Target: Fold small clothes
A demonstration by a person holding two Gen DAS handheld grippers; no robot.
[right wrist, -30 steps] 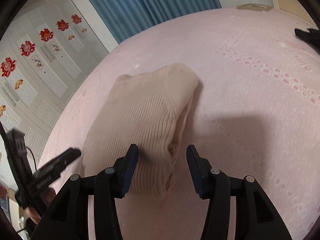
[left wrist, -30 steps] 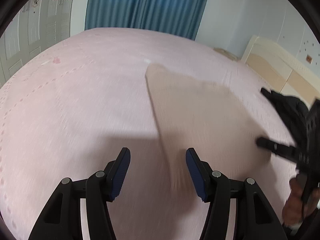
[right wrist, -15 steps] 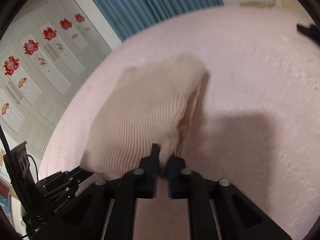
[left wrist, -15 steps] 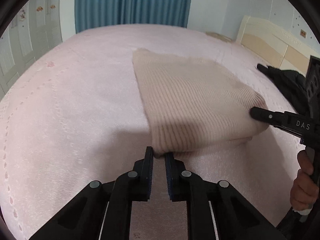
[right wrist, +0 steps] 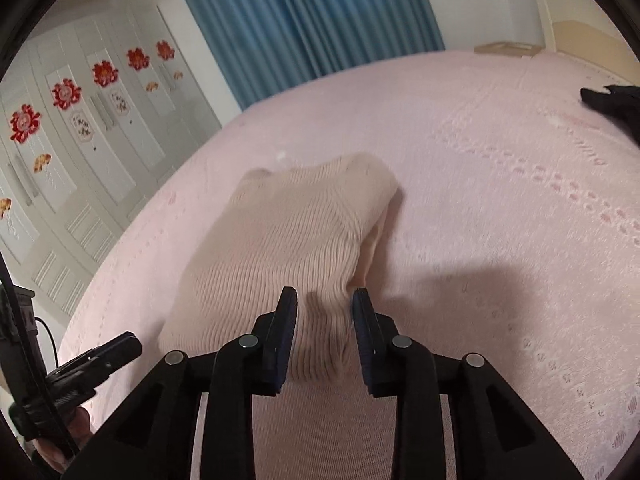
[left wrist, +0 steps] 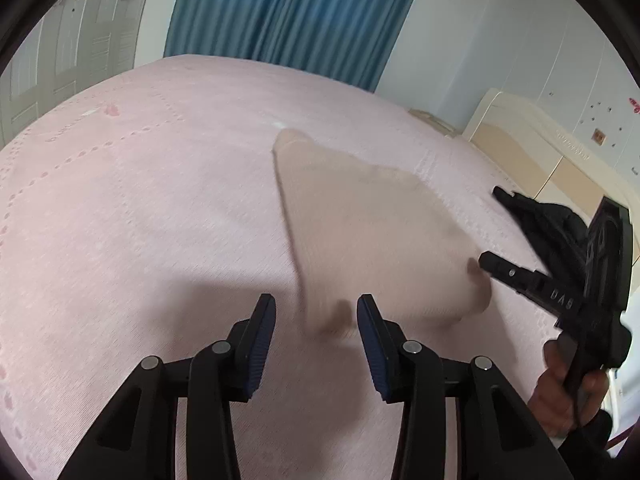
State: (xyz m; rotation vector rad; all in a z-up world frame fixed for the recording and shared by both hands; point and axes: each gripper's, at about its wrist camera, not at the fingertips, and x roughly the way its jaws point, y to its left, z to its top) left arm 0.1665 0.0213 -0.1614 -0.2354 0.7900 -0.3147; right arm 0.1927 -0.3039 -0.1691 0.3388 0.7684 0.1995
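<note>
A beige ribbed knit garment lies folded on the pink bedspread. My left gripper is open, its jaws apart around the garment's near left corner, holding nothing. My right gripper is open, with the garment's near right corner lying between its jaws. The right gripper also shows in the left wrist view, at the garment's right edge. The left gripper shows at the lower left of the right wrist view.
A black garment lies on the bed to the right, also seen in the right wrist view. Blue curtains, white wardrobe doors and a cream headboard surround the bed.
Both grippers were shut on the garment's near corners half a second ago. Now both have opened and let the garment go; it lies on the bed.
</note>
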